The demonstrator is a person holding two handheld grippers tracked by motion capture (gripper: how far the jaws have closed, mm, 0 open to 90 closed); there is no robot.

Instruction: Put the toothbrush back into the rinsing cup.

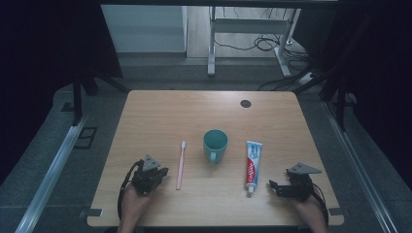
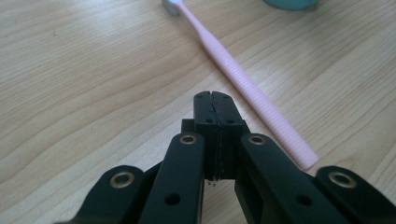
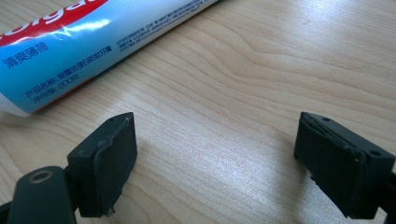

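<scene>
left gripper view has the left claw point(image 2: 215, 105) clenched tight on nothing, its two black jaws pressed flat together just above the bare wood. the pink toothbrush point(image 2: 243, 84) lies just beside it, apart from the tips, its handle end nearest and its bristle head pointing toward the far edge of the worktop point(image 2: 84, 70). in the right gripper view the right claw point(image 3: 215, 158) stands released, jaws wide with only wood between them, and the toothpaste tube point(image 3: 93, 42) lies near the one jaw without touching it.

from the high view the toothbrush point(image 1: 180, 164) sits left of the middle, the teal mug point(image 1: 214, 144) at the centre, the toothpaste tube point(image 1: 252, 165) right of it — all nearer the front edge than the back.

the risk, as i judge it: a shut claw pushed at the thin handle would only nudge or roll it away — it must open first, then straddle the handle squarely, or the smooth handle could slip out.
</scene>
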